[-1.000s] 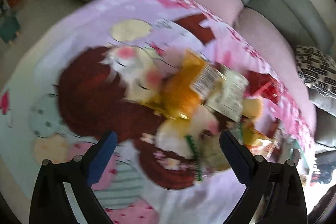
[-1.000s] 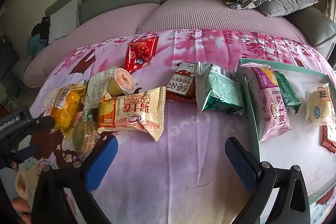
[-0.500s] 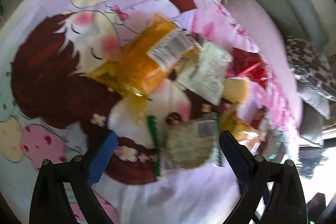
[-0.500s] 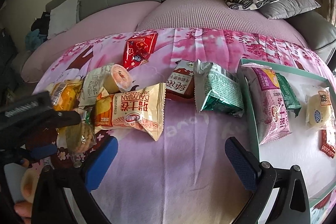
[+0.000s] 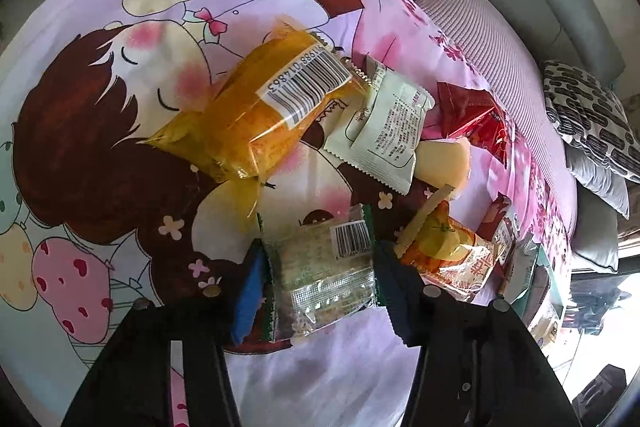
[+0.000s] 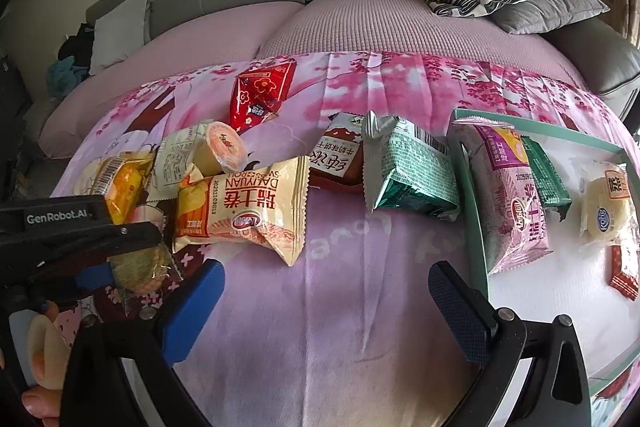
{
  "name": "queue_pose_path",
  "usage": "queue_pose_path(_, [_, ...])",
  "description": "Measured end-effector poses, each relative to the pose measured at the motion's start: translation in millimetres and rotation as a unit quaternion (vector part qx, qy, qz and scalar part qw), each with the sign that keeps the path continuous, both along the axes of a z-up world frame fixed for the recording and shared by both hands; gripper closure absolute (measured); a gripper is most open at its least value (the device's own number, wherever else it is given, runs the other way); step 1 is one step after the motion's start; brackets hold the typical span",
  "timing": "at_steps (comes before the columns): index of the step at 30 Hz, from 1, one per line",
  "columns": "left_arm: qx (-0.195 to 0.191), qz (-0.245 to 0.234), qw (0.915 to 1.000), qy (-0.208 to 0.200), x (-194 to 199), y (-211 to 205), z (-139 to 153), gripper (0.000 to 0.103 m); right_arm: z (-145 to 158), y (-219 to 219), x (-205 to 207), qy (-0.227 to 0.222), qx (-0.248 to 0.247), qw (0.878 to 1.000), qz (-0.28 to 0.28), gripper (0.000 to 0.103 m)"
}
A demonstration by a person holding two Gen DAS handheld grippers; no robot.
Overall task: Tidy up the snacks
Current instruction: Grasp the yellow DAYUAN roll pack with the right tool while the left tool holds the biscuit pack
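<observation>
Loose snacks lie on a pink cartoon-print cloth [image 5: 120, 131]. My left gripper [image 5: 320, 287] points down at a clear biscuit pack with green ends [image 5: 320, 267]. Its jaws are closing, and both pads touch the pack's ends. In the right wrist view the same left gripper [image 6: 128, 255] grips the biscuit pack [image 6: 140, 267] at the far left. My right gripper [image 6: 326, 307] hangs open over bare cloth with nothing between its fingers. A teal-rimmed white tray [image 6: 468, 195] on the right holds a purple pack [image 6: 508, 195], a green pack, a white bun and a small red pack.
An orange pack [image 5: 272, 115], a white sachet [image 5: 384, 131], a jelly cup [image 5: 444, 163] and a red pack [image 5: 476, 115] lie just beyond the biscuits. A cream Swiss-roll pack [image 6: 240, 211], a brown pack [image 6: 340, 163] and a green foil pack [image 6: 412, 175] lie mid-cloth. A sofa with cushions stands behind.
My left gripper came down over the biscuit pack and its wide-open jaws closed in onto the pack's two ends. The right gripper stayed still and open.
</observation>
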State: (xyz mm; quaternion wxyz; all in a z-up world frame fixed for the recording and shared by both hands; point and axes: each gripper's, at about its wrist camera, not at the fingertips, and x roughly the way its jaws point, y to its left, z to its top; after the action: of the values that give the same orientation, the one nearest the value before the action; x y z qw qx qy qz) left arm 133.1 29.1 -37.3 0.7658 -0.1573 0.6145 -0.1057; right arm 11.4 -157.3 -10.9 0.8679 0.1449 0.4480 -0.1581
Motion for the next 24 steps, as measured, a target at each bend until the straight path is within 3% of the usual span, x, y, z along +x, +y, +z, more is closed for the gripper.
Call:
queue_pose_path(13, [-0.026, 0.016, 0.9993, 0.019, -2.8, 20.0, -5.1, 0.048, 6.9, 12.2, 17.8, 0.010, -0.035, 0.997, 0.074, 0.004])
queue_pose_path(24, [-0.049, 0.024, 0.9981, 0.030, 0.5, 27.6, -7.2, 0.047, 30.5, 20.0, 68.6, 0.009, -0.056, 0.981, 0.183, 0.013])
